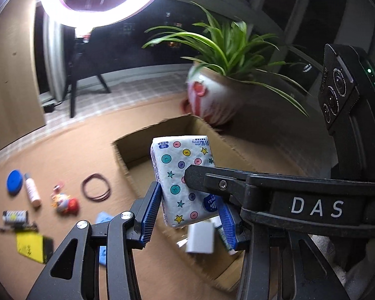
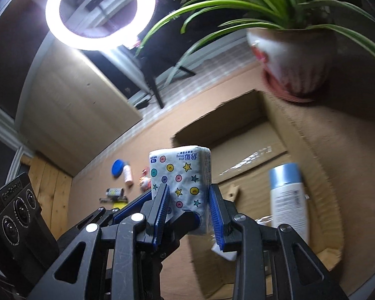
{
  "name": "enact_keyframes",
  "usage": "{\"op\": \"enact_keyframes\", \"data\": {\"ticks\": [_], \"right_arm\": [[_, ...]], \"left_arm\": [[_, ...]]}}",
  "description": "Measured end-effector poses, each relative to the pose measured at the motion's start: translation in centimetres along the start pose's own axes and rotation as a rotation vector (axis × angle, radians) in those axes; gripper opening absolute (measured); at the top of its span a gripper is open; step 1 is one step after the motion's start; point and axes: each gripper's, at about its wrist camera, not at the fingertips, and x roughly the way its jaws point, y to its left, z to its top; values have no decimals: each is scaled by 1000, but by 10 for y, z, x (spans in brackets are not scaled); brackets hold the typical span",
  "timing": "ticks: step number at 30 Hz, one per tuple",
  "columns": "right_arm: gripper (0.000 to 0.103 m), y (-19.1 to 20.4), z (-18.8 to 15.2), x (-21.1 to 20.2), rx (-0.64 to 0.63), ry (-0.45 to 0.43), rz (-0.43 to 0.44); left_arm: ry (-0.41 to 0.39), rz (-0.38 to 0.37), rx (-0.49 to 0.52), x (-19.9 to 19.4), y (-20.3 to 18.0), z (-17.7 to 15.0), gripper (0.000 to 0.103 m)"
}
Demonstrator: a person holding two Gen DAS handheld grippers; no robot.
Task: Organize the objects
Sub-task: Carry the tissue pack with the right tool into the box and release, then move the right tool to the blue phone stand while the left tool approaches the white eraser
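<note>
Tissue pack (image 1: 185, 180): a soft white pack printed with coloured dots and stars was held in the air above the open cardboard box (image 1: 142, 135), clear of the table.
Loose items at left: a blue disc (image 1: 14, 181), a small white tube (image 1: 32, 193), a toy figure (image 1: 63, 201), a ring of dark bands (image 1: 96, 187) and a yellow card (image 1: 30, 246) were still lying on the brown table (image 1: 62, 150), outside the box.
Left gripper (image 1: 191, 221): its jaws were set narrow and closed on the lower part of the tissue pack, the blue pads pressed to either side.
Right gripper (image 2: 190, 215): it too was clamped narrowly on the same pack, so the pack was gripped by both tools at once.
Box contents: a white bottle with a pale blue cap (image 2: 288, 200) was seen lying inside, with a small white block (image 1: 200, 240) near it.
Plant pot (image 1: 212, 100): it was standing just behind the box.
Step in hand: the pack was judged to be in carriage to the box.
Next move: the pack would need to be lowered into a free part of the box, clear of the bottle, and both pairs of jaws released only once it was resting on the floor of the box.
</note>
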Motion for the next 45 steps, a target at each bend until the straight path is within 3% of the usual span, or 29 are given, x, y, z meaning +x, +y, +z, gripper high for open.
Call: {"op": "enact_keyframes", "data": {"ticks": [6,7,8,10,21,32,37,45], "right_arm": [[30,-14,6,2,-1,-2,-38],[33,-15,6,3,-9,-2,-67],[45,-16,6,4,-15,-9,-108],[57,-21,5,2,-8,-29,-142],[57,2,-4,2,-25,-11,-49],[57,64,-34,29,-101,85,57],[58,89,-49,58,-109,157,37],[58,94,-70,113,33,233,-101]], "left_arm": [[25,-5,24,20,-13,7,49],[41,6,24,24,-13,7,59],[57,21,22,27,-12,8,72],[52,38,18,28,-8,7,74],[30,89,-68,-12,47,-15,74],[21,218,-266,-88,147,-83,74],[22,267,-323,-120,177,-120,74],[15,333,-394,-168,216,-168,74]]}}
